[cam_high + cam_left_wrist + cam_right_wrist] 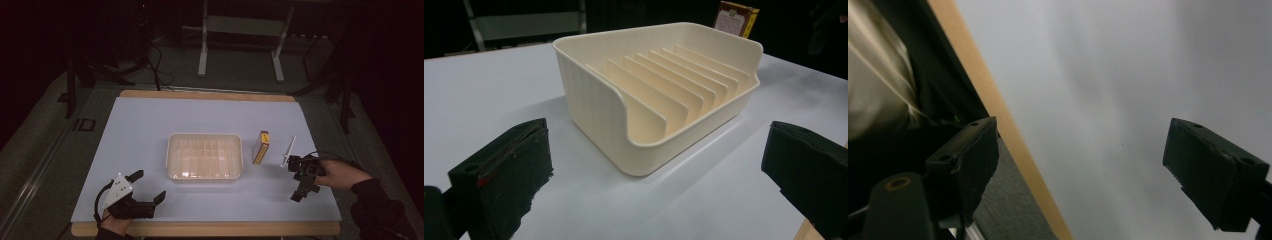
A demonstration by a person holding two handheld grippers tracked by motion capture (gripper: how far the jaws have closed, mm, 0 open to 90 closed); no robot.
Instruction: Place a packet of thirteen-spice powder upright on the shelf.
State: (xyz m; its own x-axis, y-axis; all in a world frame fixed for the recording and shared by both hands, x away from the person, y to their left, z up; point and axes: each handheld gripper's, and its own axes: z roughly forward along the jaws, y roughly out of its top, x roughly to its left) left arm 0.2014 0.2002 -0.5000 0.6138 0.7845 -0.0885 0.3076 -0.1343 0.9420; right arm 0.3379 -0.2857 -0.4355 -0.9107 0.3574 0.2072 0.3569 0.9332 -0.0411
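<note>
Cream rack at mid-counter, long axis running left to right in the high view, inner dividers set crosswise to that axis, running front to back. In the left gripper view, rack seen corner-on, scooped low wall facing the camera, dividers receding away toward the tall back wall. Just right of the rack, apart from it, a small box with a yellow side, standing on edge, long axis front to back, tilted slightly; top of the same box peeking over the rack's far rim. Further right, a thin white stick, long axis also roughly front to back, lying near the right gripper. Right gripper held at the counter's right side, black fingers spread apart with nothing between them, pointing toward the near edge; in its own view only bare counter and the wooden edge between the pads. Left gripper resting at the near left corner, well apart from the rack, fingers wide apart and empty, aimed toward the rack.
</note>
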